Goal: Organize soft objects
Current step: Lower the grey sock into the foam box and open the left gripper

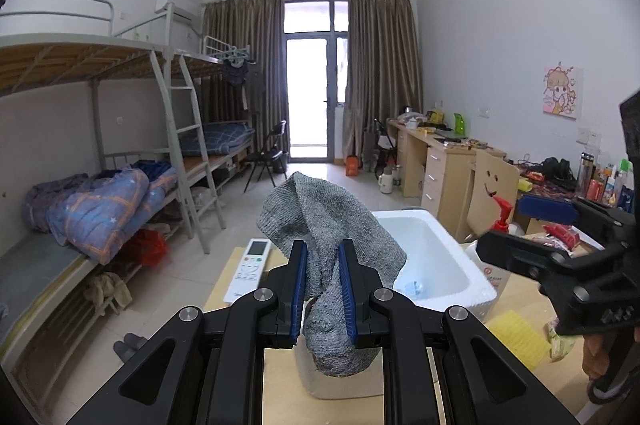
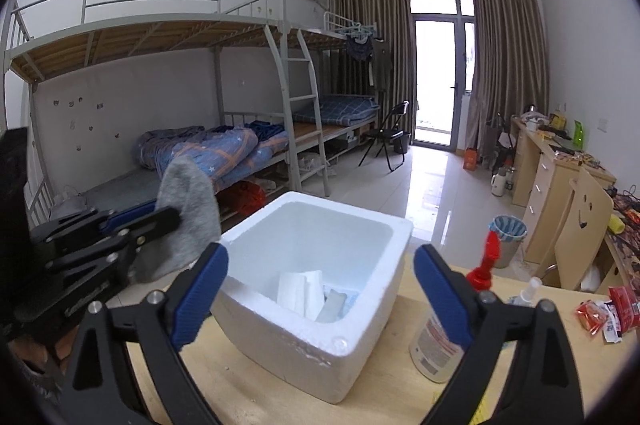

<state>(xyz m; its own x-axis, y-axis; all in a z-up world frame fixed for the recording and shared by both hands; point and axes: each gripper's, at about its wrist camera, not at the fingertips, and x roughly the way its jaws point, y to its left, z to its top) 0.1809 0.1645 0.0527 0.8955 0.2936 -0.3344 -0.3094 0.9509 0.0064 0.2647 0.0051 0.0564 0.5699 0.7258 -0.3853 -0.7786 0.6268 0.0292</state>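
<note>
My left gripper is shut on a grey knitted cloth and holds it in the air, to the left of a white foam box. The cloth droops over the jaws and hangs below them. In the right wrist view the left gripper holds the cloth to the left of the foam box. My right gripper is open and empty, its blue pads on either side of the box. Inside the box lie white folded tissue and a small pale packet.
The box stands on a wooden table. A bottle with a red pump stands right of the box, with snack wrappers beyond. A white remote and a yellow sponge lie on the table. Bunk beds line the left wall.
</note>
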